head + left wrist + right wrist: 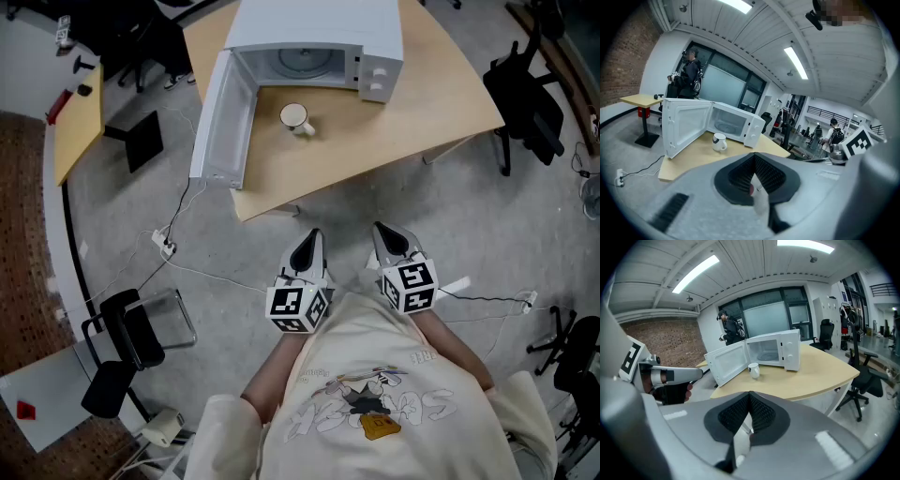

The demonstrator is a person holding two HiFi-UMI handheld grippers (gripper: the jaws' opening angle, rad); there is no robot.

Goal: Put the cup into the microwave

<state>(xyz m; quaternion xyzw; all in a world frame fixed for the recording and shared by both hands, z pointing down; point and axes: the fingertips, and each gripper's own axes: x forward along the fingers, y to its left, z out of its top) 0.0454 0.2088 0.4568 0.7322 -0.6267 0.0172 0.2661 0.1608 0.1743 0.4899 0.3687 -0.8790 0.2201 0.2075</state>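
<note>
A white cup (296, 118) stands upright on the wooden table (375, 131), just in front of the white microwave (319, 42), whose door (223, 122) hangs wide open to the left. The cup (719, 141) and microwave (733, 123) also show far off in the left gripper view, and the cup (753, 370) shows far off in the right gripper view. My left gripper (306, 251) and right gripper (390, 242) are held side by side over the floor, well short of the table. Both are shut with nothing between the jaws.
A black chair (530, 98) stands right of the table and another black chair (127, 342) at lower left. A white cable (178, 220) with a plug strip runs over the grey floor. A second wooden table (80, 122) is at left. A person (689, 75) stands behind the microwave.
</note>
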